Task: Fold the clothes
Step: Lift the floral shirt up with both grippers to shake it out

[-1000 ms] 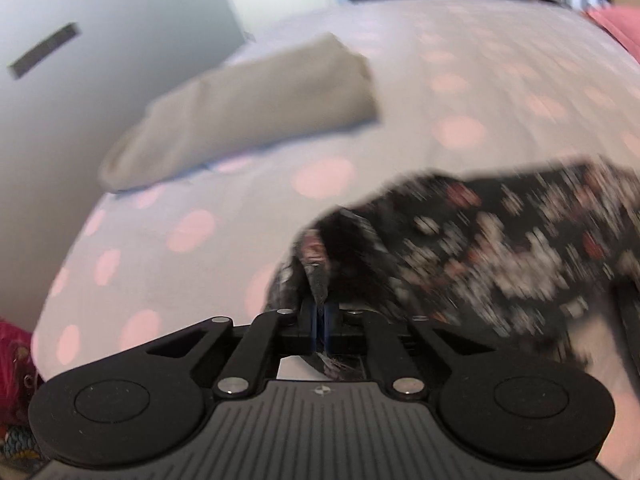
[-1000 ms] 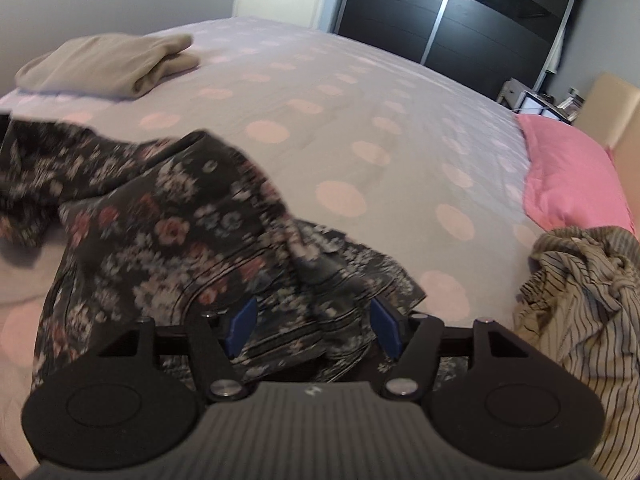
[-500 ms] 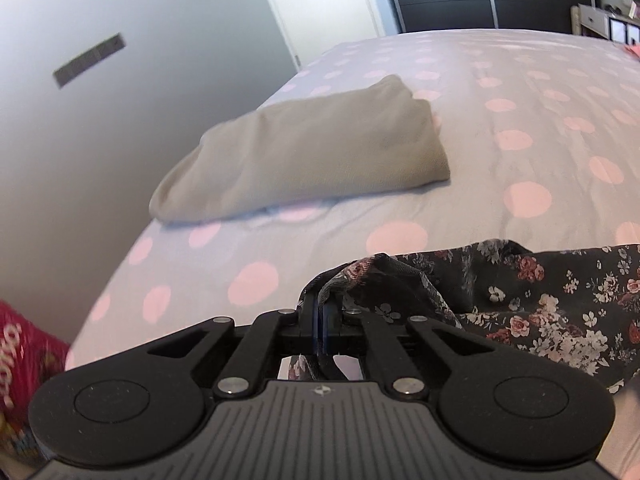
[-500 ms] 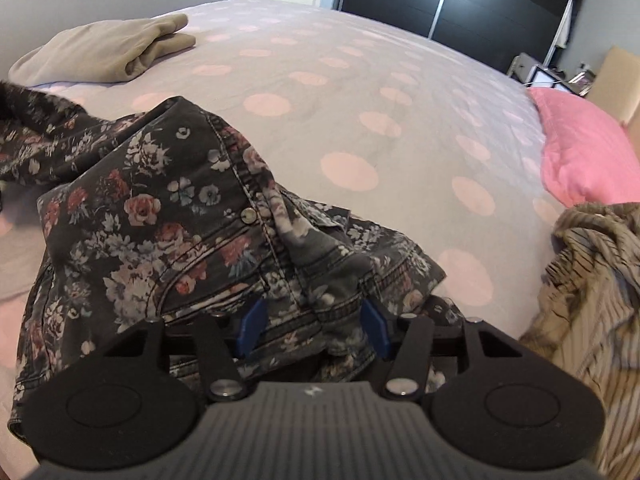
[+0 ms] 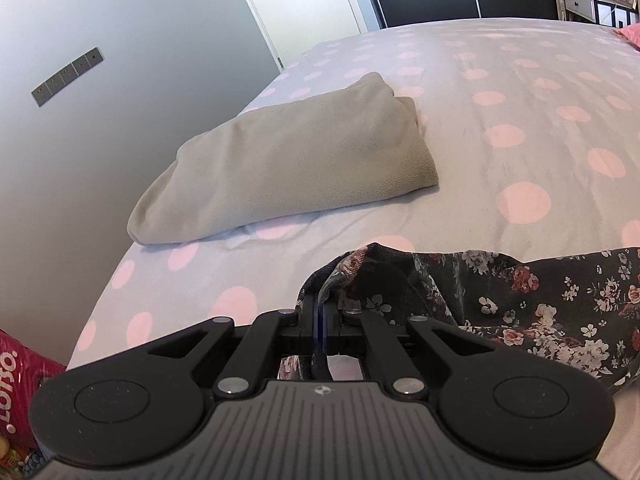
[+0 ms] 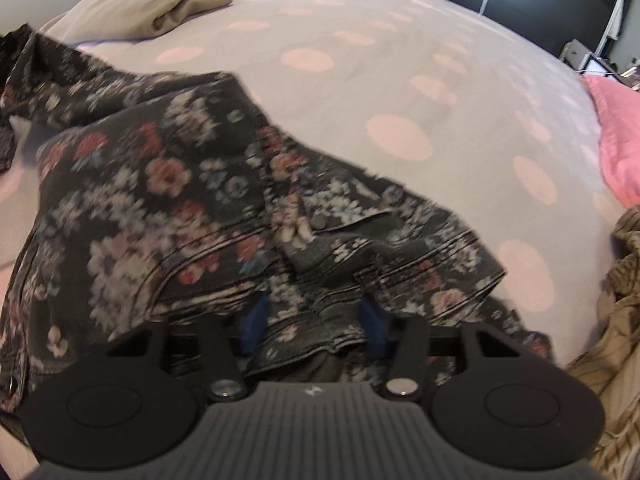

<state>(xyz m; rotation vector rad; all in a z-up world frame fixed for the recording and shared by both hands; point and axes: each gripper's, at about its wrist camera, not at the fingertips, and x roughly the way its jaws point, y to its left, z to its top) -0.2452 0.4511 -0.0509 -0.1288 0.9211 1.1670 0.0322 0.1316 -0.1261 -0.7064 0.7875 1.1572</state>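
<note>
Dark floral shirt (image 6: 168, 184) spread unfolded across the near part of the polka-dot bed (image 6: 400, 72), long axis running side to side between the two grippers; one end bunched and pinched tight in the left gripper (image 5: 320, 322), pads together on the cloth; opposite hem lying between the blue pads (image 6: 254, 316) of the right gripper (image 6: 314, 314), jaws closing around the fold, not yet pressed on it; folded beige garment (image 5: 288, 160) beyond, well apart from the shirt; striped garment (image 6: 616, 312) just beside at the right; pink pillow (image 6: 616, 140) farther right.
</note>
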